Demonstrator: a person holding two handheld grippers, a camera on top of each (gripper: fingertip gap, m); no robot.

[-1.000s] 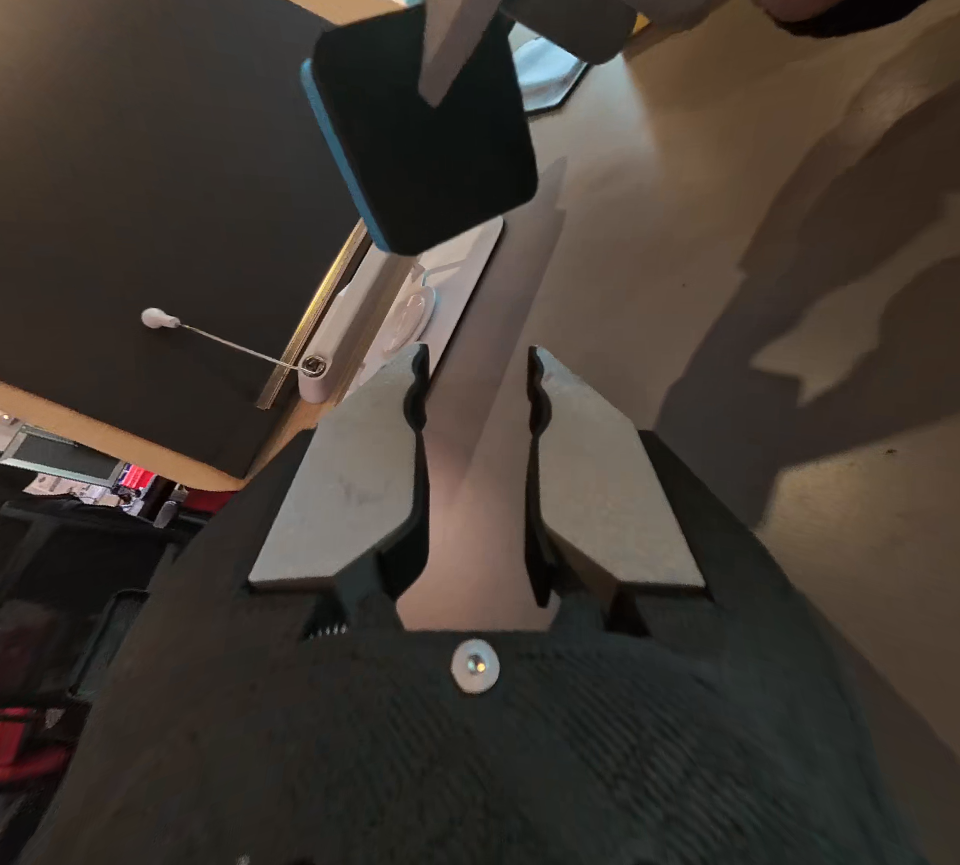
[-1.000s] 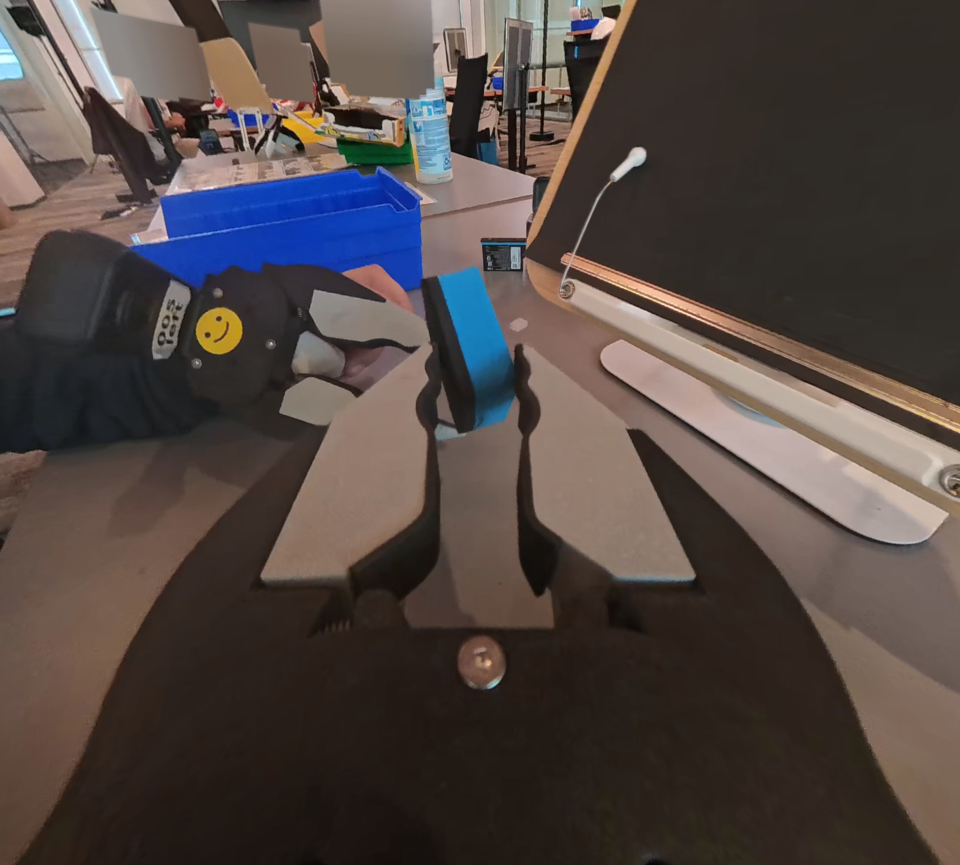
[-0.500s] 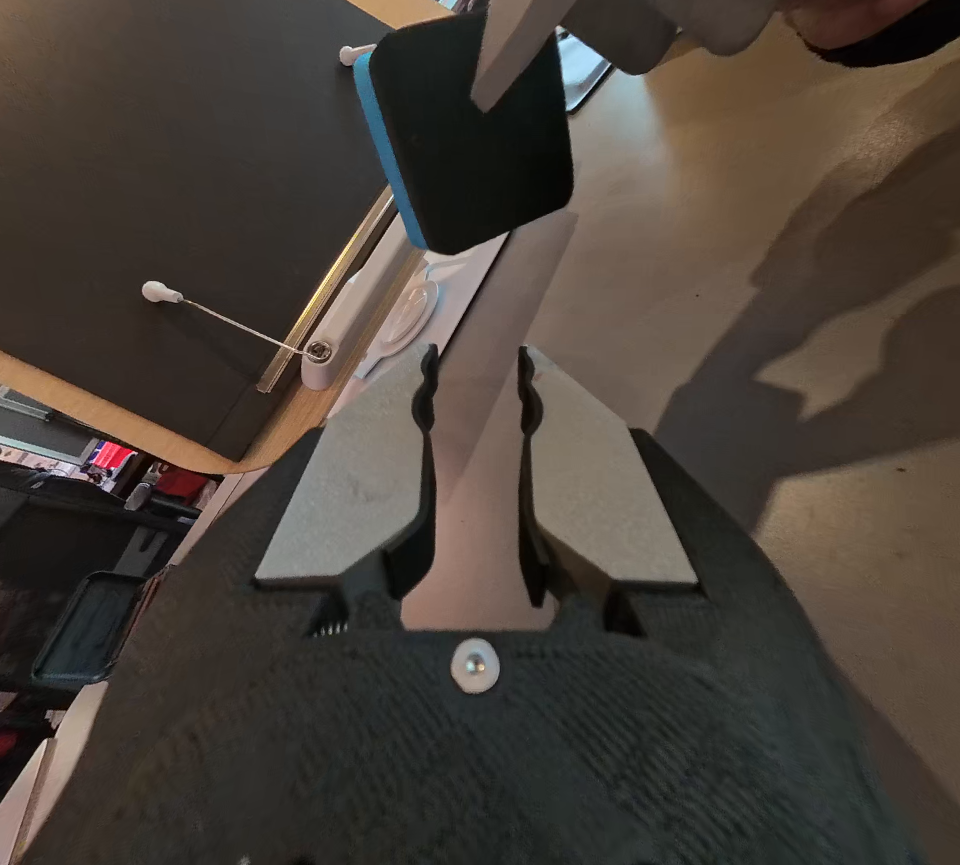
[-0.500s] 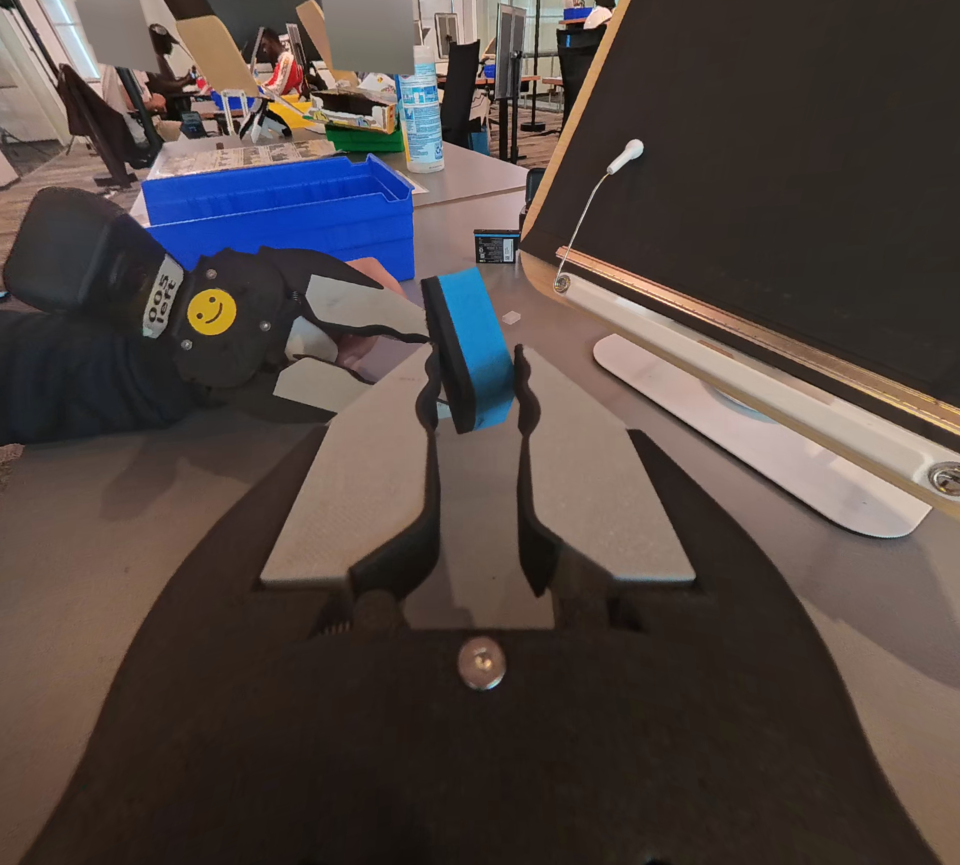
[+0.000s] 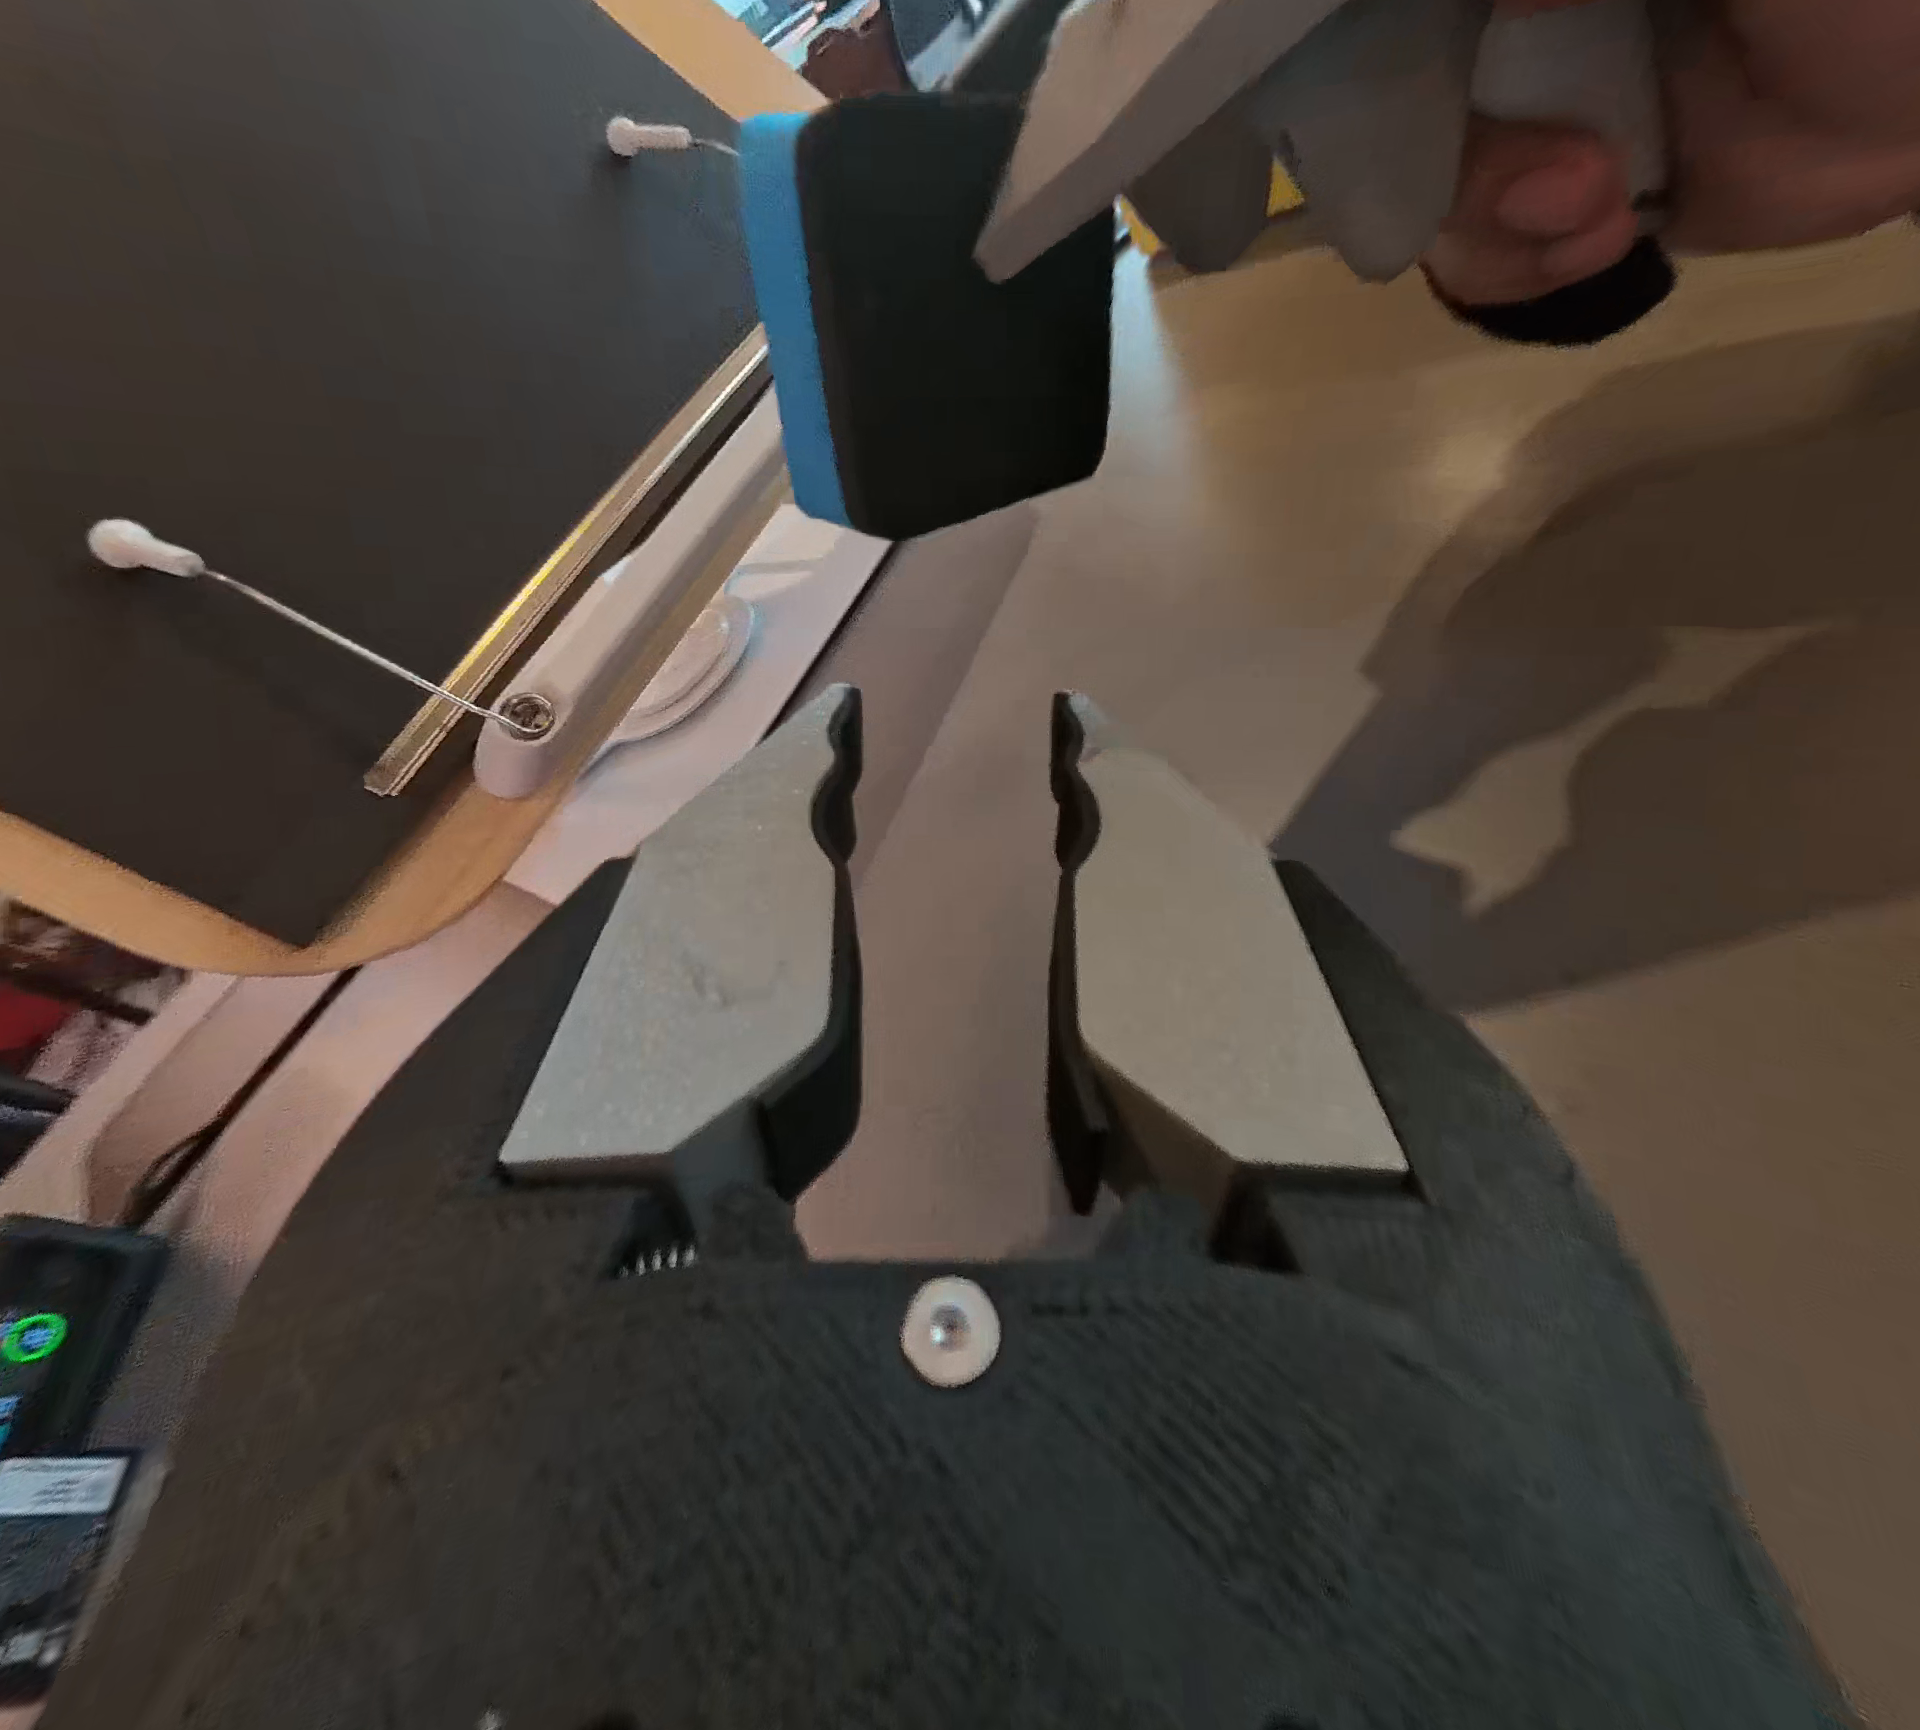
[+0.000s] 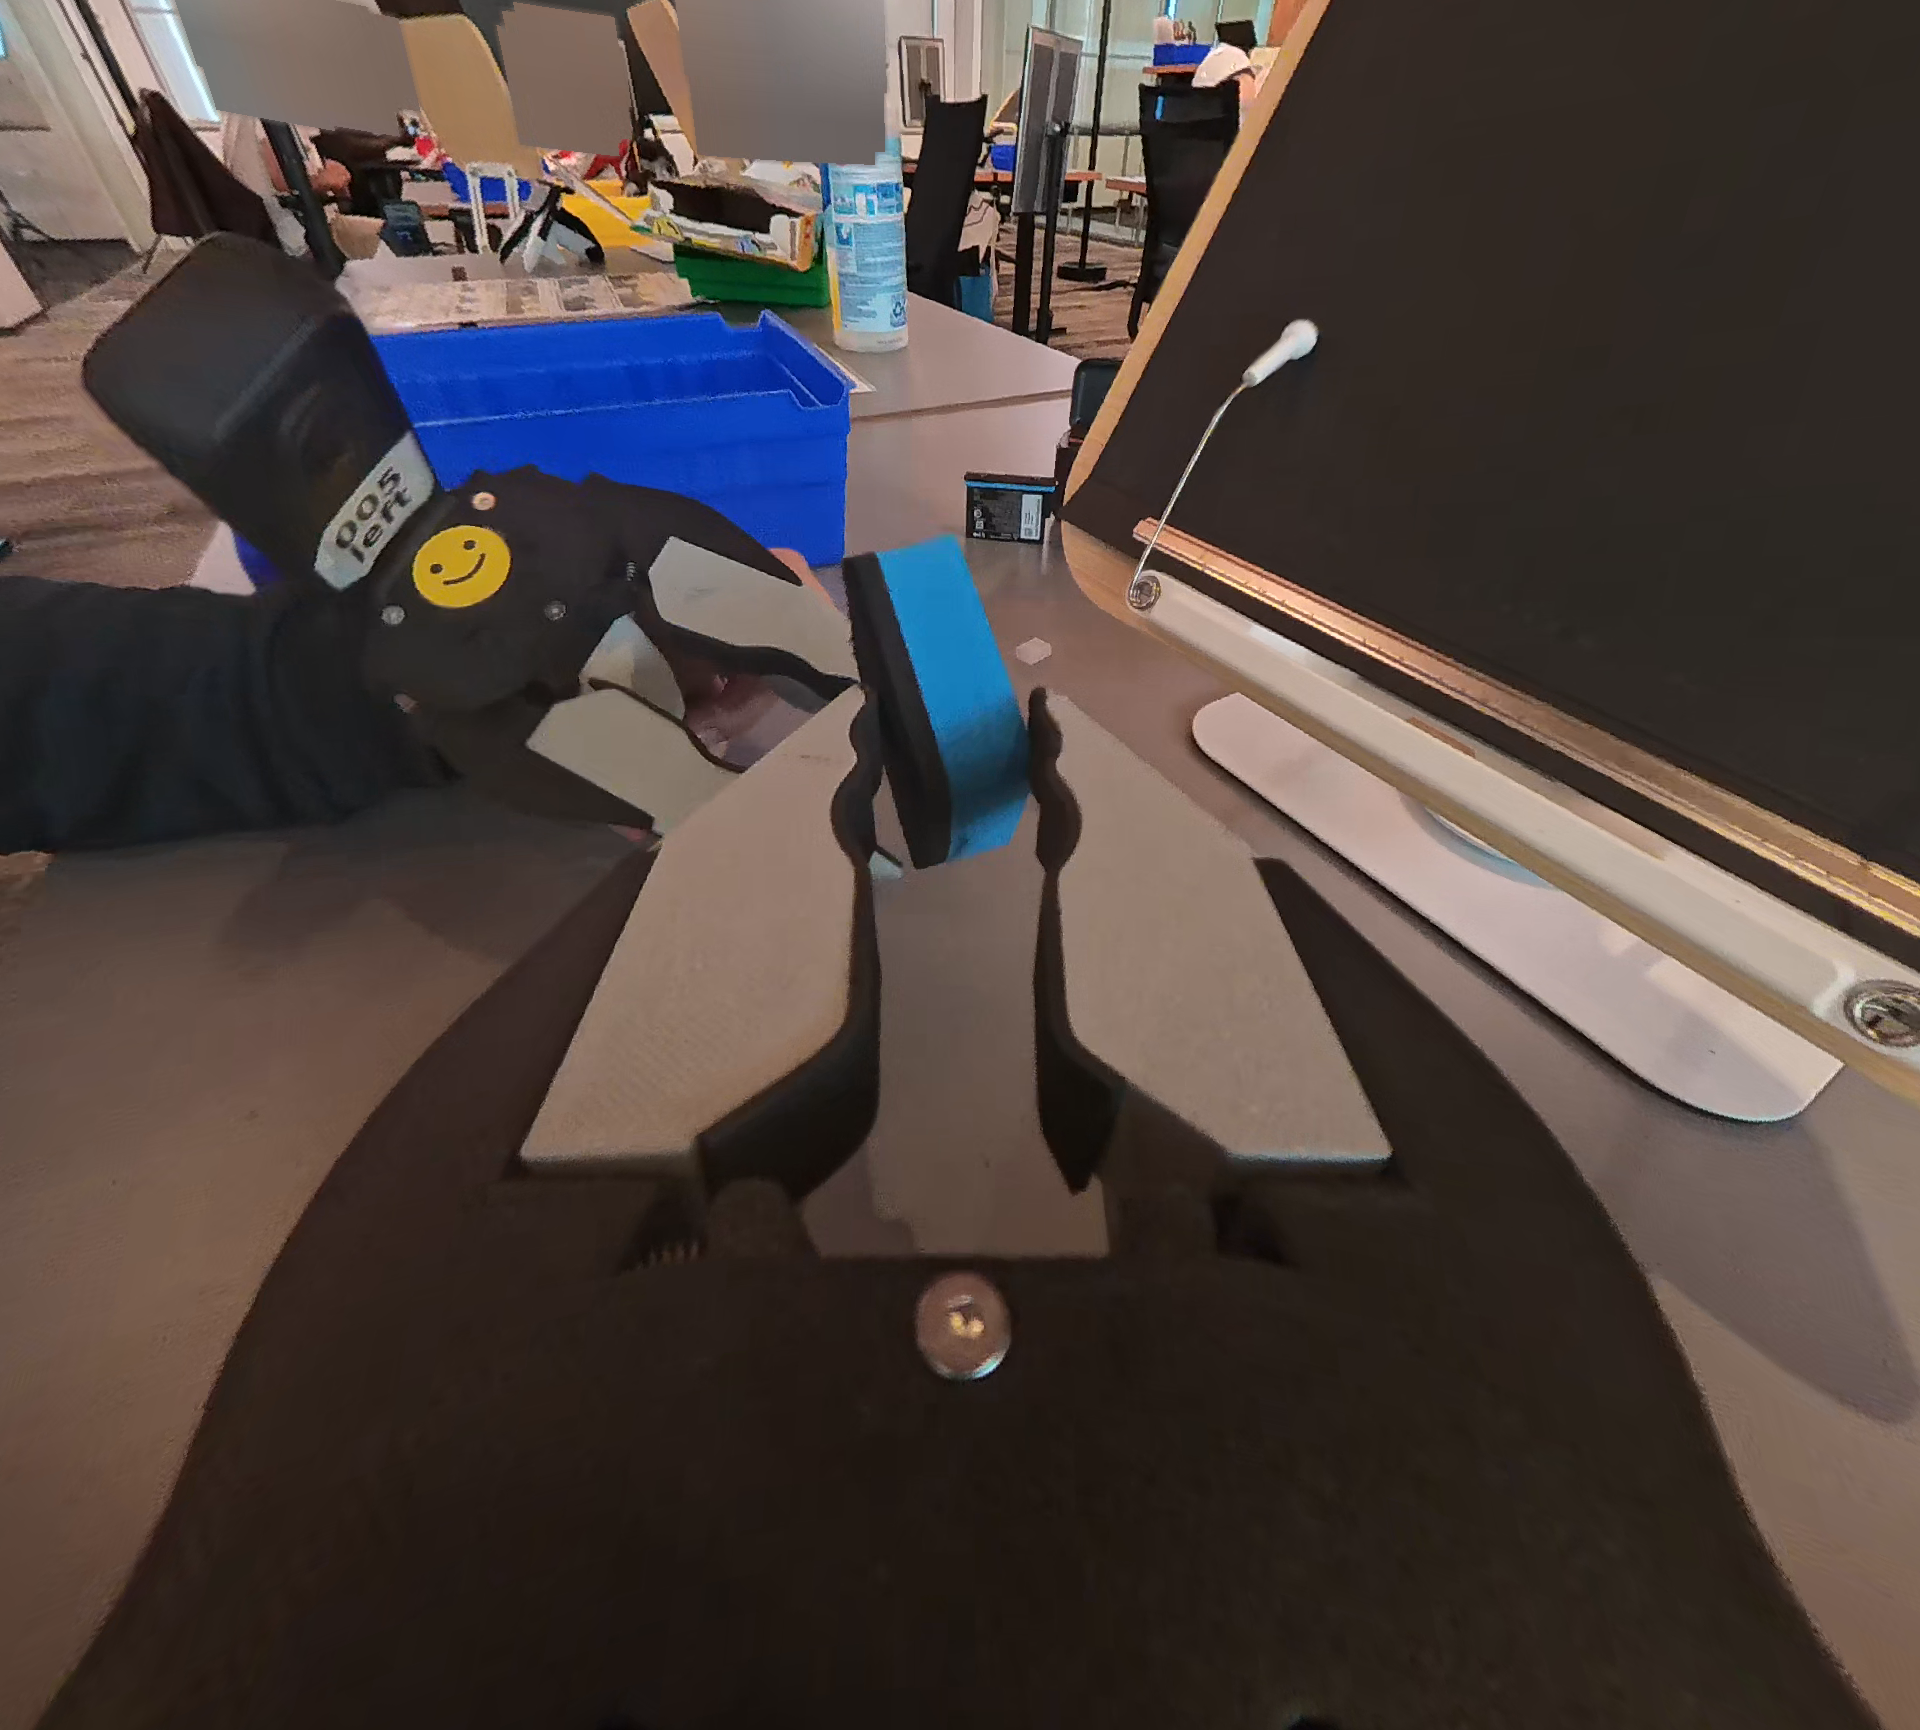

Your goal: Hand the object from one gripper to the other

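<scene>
A blue eraser with a black felt face [image 6: 961, 693] is held upright between the fingertips of my right gripper [image 6: 948, 745], which is shut on it above the grey table [image 6: 260, 1005]. My left gripper [image 6: 774, 709] is open and empty just left of the eraser, its fingers pointing at the felt side. In the left wrist view the eraser [image 5: 935, 350] hangs ahead of and above my open left gripper [image 5: 956, 724]. One grey finger [image 5: 1143, 91] of the right gripper lies across its black face, and the other finger is hidden behind it.
A tilted black board with a wooden rim [image 6: 1558, 278] stands on a white base plate [image 6: 1507, 932] to the right, close to the eraser. A blue bin [image 6: 623, 423], a small black box [image 6: 1006, 508] and a white bottle [image 6: 868, 267] are farther back. Tip to tip, the grippers are about 7 cm apart.
The left gripper has come closer to the eraser and tilted upward; the eraser looks larger in its view. The right gripper still holds the eraser in about the same place.
</scene>
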